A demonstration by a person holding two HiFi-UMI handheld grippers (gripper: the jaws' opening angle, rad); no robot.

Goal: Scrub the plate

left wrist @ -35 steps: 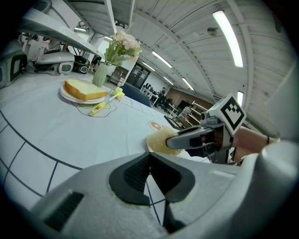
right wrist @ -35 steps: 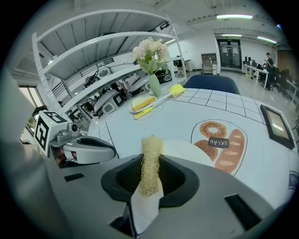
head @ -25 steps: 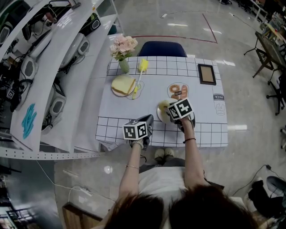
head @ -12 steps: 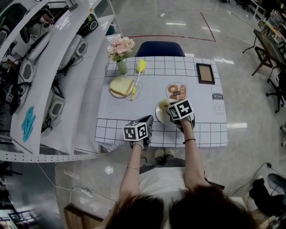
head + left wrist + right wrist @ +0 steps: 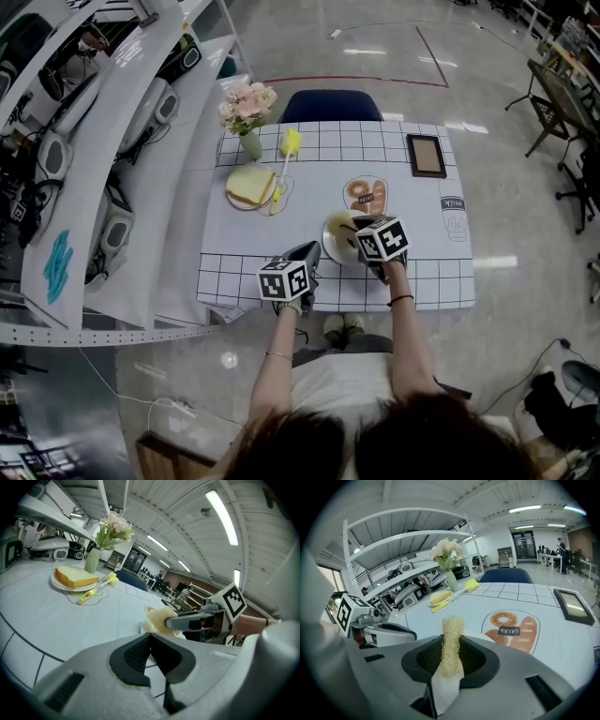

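At the near plate (image 5: 332,249), right tool (image 5: 451,651) clamps a loofah scrubber (image 5: 452,627); left tool (image 5: 150,643) closed, empty; far plate (image 5: 233,198) holds bread (image 5: 249,183).

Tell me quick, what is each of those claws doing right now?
Left gripper: closed, empty.
Right gripper: closed on a pale yellow fibrous loofah scrubber.

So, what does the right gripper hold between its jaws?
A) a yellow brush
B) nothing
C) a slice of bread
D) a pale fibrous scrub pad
D: in the right gripper view, the right gripper is shut on a pale fibrous scrub pad that stands up between its jaws.
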